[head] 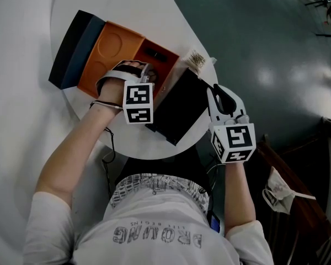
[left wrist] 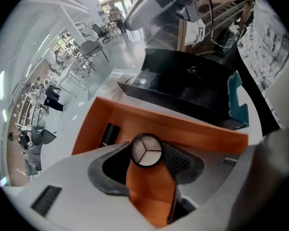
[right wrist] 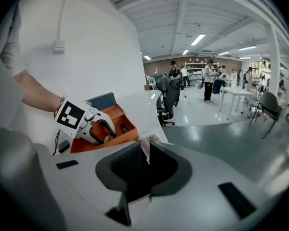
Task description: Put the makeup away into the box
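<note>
As the right gripper [head: 214, 93] pinches shut on the edge of a black lid [head: 179, 106], the left gripper [left wrist: 147, 159] clamps a round makeup compact [left wrist: 145, 150] over the open orange box [left wrist: 192, 131]. A small dark item [left wrist: 109, 134] lies farther inside the box, on the white surface [head: 127, 4].

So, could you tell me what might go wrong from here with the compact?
The left gripper holds the compact only at the tips of its fingers, so it could slip before reaching the box. The right gripper pinches just the edge of the lid; if that slips, the lid may drop onto the left gripper.
</note>
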Action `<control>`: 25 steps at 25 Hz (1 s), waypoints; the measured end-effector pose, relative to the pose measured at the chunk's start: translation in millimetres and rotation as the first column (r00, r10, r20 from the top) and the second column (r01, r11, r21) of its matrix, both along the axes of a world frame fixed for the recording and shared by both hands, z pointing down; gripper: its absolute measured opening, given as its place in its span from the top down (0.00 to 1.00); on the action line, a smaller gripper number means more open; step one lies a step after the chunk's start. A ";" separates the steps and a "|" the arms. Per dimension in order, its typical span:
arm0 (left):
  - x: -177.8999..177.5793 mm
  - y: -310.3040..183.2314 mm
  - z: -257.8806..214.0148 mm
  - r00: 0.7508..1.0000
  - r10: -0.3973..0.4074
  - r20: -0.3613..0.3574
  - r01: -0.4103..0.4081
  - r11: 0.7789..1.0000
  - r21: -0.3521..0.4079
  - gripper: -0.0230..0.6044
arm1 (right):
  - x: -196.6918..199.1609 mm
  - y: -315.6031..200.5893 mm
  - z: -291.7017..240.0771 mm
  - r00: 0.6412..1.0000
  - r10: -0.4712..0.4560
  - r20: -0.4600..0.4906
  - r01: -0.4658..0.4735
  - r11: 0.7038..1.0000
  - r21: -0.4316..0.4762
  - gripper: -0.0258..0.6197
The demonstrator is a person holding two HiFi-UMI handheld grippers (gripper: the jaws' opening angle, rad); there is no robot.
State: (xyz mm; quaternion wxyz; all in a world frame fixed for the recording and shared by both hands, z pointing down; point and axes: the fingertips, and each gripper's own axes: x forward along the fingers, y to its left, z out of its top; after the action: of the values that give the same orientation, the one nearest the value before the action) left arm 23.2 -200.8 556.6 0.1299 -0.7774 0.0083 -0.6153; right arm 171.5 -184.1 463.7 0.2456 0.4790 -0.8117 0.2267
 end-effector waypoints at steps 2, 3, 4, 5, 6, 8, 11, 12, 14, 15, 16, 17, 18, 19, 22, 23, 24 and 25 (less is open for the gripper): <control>-0.8 -0.8 2.4 1.000 -0.012 0.018 0.012 1.000 0.001 0.59 | 0.0 1.0 -1.5 1.000 -0.008 0.001 0.008 1.000 0.002 0.86; -1.0 -1.2 3.0 1.000 -0.020 0.023 0.020 1.000 -0.002 0.59 | 0.4 1.4 -2.4 1.000 -0.011 0.002 0.011 1.000 0.002 0.86; -1.2 -1.5 3.5 0.999 -0.026 0.028 0.026 1.000 -0.004 0.59 | 1.1 1.6 -3.4 1.000 -0.015 0.002 0.015 1.000 0.003 0.86; -1.5 -1.8 3.9 0.999 -0.031 0.034 0.031 1.000 -0.006 0.59 | 2.2 1.6 -4.3 1.000 -0.017 0.002 0.017 1.000 0.003 0.86; -2.0 -2.0 4.2 0.999 -0.035 0.040 0.035 0.999 -0.008 0.59 | 3.5 1.6 -5.3 1.000 -0.019 0.002 0.019 1.000 0.003 0.86; -2.9 -2.5 4.7 0.998 -0.045 0.049 0.046 0.999 -0.010 0.58 | 6.6 1.7 -7.1 1.000 -0.019 0.001 0.019 1.000 0.006 0.86; -3.0 -3.1 5.5 0.997 -0.058 0.054 0.059 0.998 -0.015 0.57 | 11.3 3.2 -8.9 1.000 -0.020 -0.003 0.020 1.000 0.011 0.86; -3.0 -3.2 5.6 0.997 -0.061 0.055 0.062 0.998 -0.015 0.57 | 12.5 3.9 -9.4 1.000 -0.021 -0.004 0.021 1.000 0.011 0.86; -3.3 -3.8 4.9 0.996 -0.068 0.054 0.069 0.998 -0.011 0.57 | 13.4 5.3 -10.7 1.000 -0.025 -0.004 0.025 1.000 0.013 0.86; -3.4 -4.1 3.9 0.996 -0.074 0.049 0.074 0.997 -0.008 0.57 | 13.4 5.8 -11.2 1.000 -0.027 -0.003 0.027 1.000 0.013 0.86; -3.2 -4.4 2.2 0.996 -0.083 0.039 0.083 0.997 -0.004 0.56 | 13.4 6.1 -11.5 1.000 -0.029 -0.002 0.030 0.999 0.013 0.86; -2.7 -4.7 -0.1 0.995 -0.094 0.024 0.094 0.996 0.001 0.56 | 13.2 6.2 -11.5 0.999 -0.032 -0.001 0.032 0.999 0.014 0.86; -2.1 -5.1 -2.9 0.994 -0.109 0.004 0.109 0.994 0.006 0.56 | 12.9 6.0 -11.4 0.999 -0.034 0.000 0.034 0.999 0.015 0.86; -1.6 -5.9 -6.2 0.992 -0.125 -0.019 0.126 0.992 0.012 0.56 | 12.2 5.7 -11.4 0.999 -0.037 0.000 0.037 0.999 0.017 0.86; -1.1 -10.7 -20.1 0.980 -0.174 -0.092 0.178 0.983 0.039 0.55 | 9.1 4.6 -12.6 0.999 -0.048 -0.002 0.048 0.998 0.027 0.86; -1.8 -12.5 -24.9 0.976 -0.187 -0.111 0.194 0.980 0.050 0.55 | 7.9 4.4 -13.8 0.999 -0.054 -0.003 0.054 0.998 0.030 0.86; -2.5 -14.0 -29.9 0.971 -0.200 -0.127 0.209 0.976 0.058 0.55 | 6.7 4.5 -15.4 0.998 -0.059 -0.003 0.059 0.998 0.034 0.86; -3.4 -14.8 -34.8 0.967 -0.213 -0.142 0.224 0.973 0.065 0.55 | 5.5 4.9 -17.5 0.998 -0.065 -0.002 0.065 0.997 0.039 0.86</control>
State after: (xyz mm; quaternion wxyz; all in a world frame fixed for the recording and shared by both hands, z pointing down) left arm 19.8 -215.5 521.8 0.0919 -0.8054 0.1274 -0.5715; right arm 177.0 -179.1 446.2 0.2441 0.4570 -0.8310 0.2024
